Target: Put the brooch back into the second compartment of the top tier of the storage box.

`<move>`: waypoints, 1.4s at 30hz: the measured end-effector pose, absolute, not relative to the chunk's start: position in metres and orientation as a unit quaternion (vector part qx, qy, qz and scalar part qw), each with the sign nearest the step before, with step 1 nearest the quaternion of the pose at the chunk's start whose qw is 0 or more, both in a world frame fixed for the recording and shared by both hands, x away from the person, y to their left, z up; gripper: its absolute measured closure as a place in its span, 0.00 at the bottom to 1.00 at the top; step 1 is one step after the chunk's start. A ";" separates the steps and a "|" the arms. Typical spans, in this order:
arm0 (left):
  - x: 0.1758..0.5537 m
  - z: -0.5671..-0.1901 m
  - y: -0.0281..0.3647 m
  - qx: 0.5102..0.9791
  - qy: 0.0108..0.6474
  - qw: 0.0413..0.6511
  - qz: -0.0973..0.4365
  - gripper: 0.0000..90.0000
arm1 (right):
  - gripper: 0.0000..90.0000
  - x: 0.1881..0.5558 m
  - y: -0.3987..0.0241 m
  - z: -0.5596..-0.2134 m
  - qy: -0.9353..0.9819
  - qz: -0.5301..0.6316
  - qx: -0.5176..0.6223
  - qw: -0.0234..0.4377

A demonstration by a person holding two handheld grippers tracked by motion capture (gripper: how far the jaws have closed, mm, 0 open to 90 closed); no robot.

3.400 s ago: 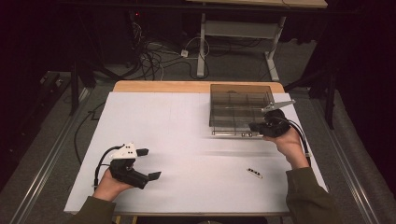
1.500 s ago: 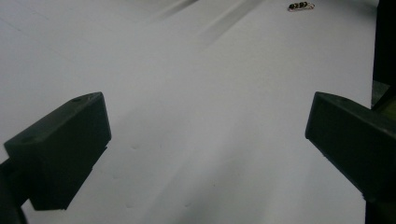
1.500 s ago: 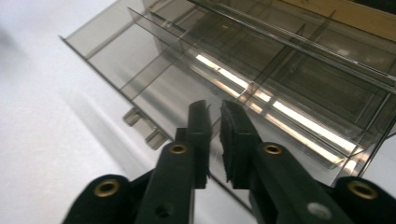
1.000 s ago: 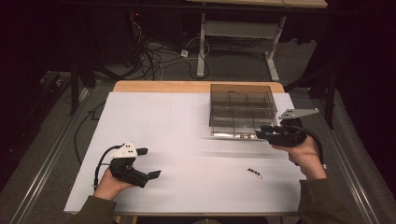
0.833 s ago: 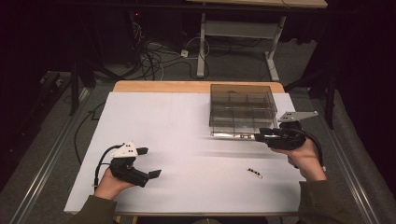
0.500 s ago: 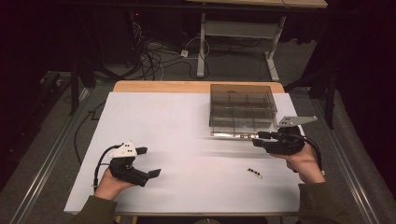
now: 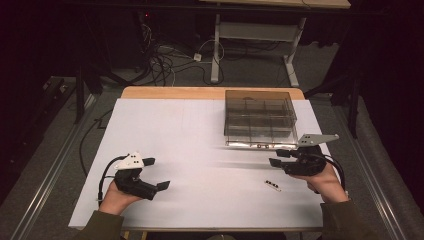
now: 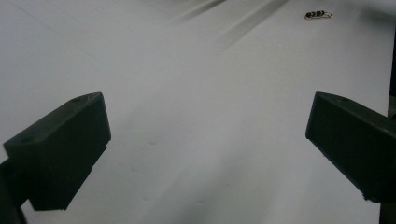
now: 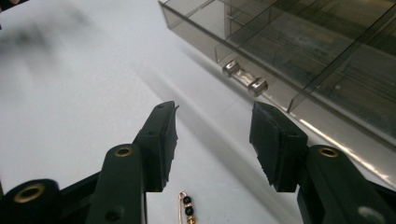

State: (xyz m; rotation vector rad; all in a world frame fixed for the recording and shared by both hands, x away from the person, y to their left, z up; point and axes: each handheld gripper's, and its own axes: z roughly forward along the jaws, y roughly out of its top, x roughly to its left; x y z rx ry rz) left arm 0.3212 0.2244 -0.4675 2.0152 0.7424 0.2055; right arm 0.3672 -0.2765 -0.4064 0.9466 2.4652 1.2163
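high view: beaded pin point(image 7: 272, 185) lies on white table cover point(image 7: 200, 150), just beside right gripper point(image 7: 274, 159), on person's side of its tips; long axis slanted; right jaws half spread, just been opening, nothing between; left gripper point(image 7: 157, 174) spread, empty, well apart.

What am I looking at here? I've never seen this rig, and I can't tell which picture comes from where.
A person sits at a white table with a hand-held two-jaw gripper in each hand. The high view looks down from above. The other two pictures come from cameras riding on the grippers, looking along their black jaws. The left gripper rests low over bare table, jaws wide open, holding nothing. The right gripper has just been opening its jaws; nothing is between them. It sits beside a smoky clear compartment box with a small metal handle. A little beaded pin lies on the table near the right gripper.
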 end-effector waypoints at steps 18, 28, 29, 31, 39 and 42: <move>0.322 -0.470 0.223 0.825 0.298 0.475 0.076 0.00 | 0.59 0.347 -0.290 -0.437 0.846 0.406 0.329 0.108; 0.322 -0.470 0.223 0.825 0.296 0.475 0.074 0.00 | 0.70 0.340 -0.290 -0.452 0.853 0.393 0.328 0.103; 0.322 -0.470 0.223 0.825 0.296 0.475 0.074 0.00 | 0.71 0.340 -0.290 -0.453 0.854 0.391 0.329 0.099; 0.322 -0.470 0.223 0.826 0.296 0.474 0.074 0.00 | 0.75 0.340 -0.289 -0.456 0.856 0.388 0.328 0.099; 0.322 -0.470 0.223 0.826 0.295 0.474 0.072 0.00 | 0.85 0.342 -0.287 -0.464 0.864 0.373 0.324 0.094; 0.322 -0.470 0.223 0.827 0.294 0.474 0.072 0.00 | 0.86 0.342 -0.287 -0.465 0.866 0.368 0.326 0.091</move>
